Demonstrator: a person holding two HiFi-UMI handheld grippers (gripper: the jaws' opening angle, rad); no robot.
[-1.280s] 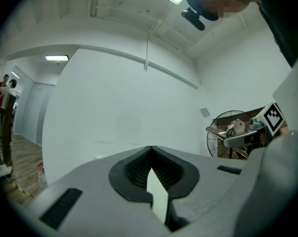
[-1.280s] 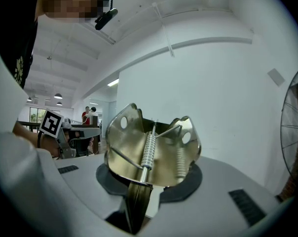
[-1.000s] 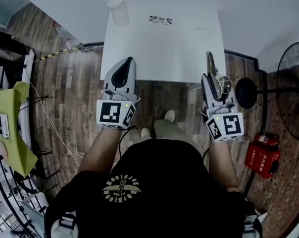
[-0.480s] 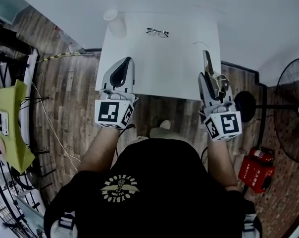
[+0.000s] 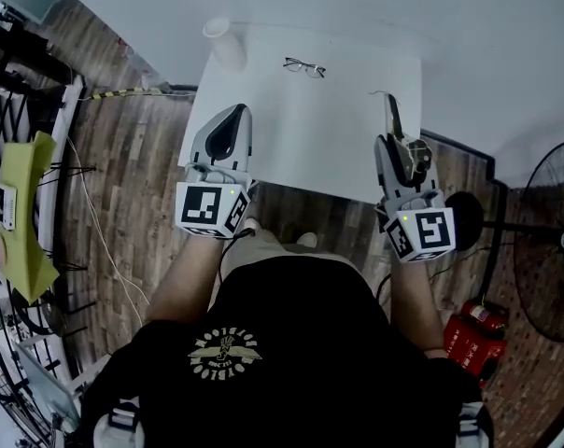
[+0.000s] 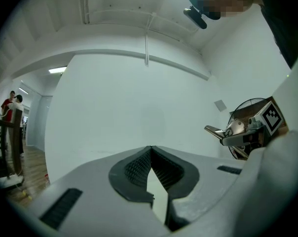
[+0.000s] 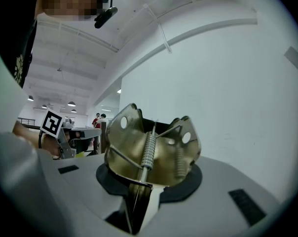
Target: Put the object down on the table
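A brass-coloured metal spring clip [image 7: 151, 142] stands up between the pads of my right gripper [image 7: 141, 194], which is shut on its lower end. In the head view the clip [image 5: 394, 119] points forward from the right gripper [image 5: 395, 143], above the near right part of the white table [image 5: 310, 129]. My left gripper [image 5: 233, 112] hovers over the table's near left edge. Its pads meet at the tips with nothing between them, as the left gripper view shows [image 6: 151, 154]. That view also catches the right gripper [image 6: 245, 135] off to the right.
A pair of glasses [image 5: 304, 66] and a white cup [image 5: 225, 43] sit at the table's far side, and a thin wire [image 5: 383, 92] lies far right. A floor fan [image 5: 553, 250] and a red extinguisher [image 5: 473, 339] stand at the right, racks and a yellow-green object [image 5: 25, 213] at the left.
Both grippers have moved forward from the table's near edge to above its surface. The clip stays gripped in the right one, and the person has stepped closer.
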